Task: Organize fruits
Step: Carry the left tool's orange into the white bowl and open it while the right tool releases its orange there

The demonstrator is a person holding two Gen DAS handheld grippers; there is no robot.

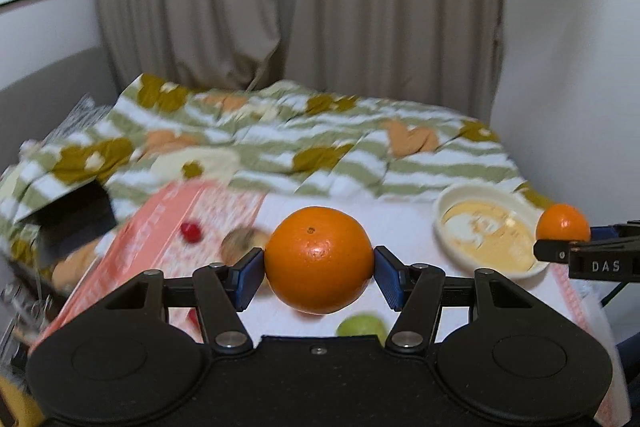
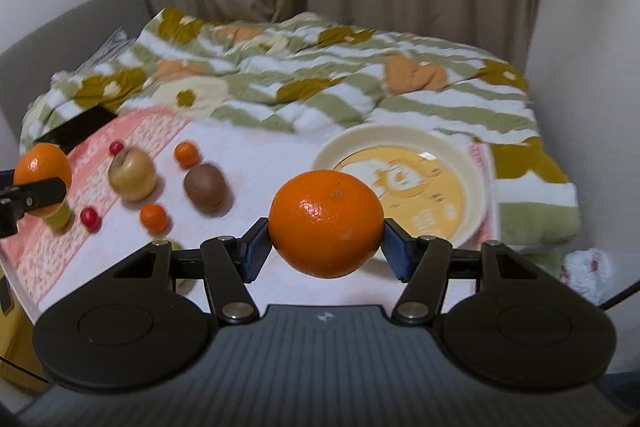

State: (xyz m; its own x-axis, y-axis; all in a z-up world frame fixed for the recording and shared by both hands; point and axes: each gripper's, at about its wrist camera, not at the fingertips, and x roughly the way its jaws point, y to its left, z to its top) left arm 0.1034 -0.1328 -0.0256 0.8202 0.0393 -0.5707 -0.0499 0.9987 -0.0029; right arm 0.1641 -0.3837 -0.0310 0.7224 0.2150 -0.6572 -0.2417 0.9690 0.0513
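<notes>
On my left wrist view, the left gripper [image 1: 319, 261] has its blue pads pressed against both sides of an orange [image 1: 319, 259], lifted above the white cloth [image 1: 400, 223]; the cream plate [image 1: 448, 203] sits far right.

On my right wrist view, the right gripper [image 2: 326, 230] pinches a second orange [image 2: 326, 223] just before the plate [image 2: 478, 183]; a kiwi [image 2: 205, 187] lies left.
</notes>
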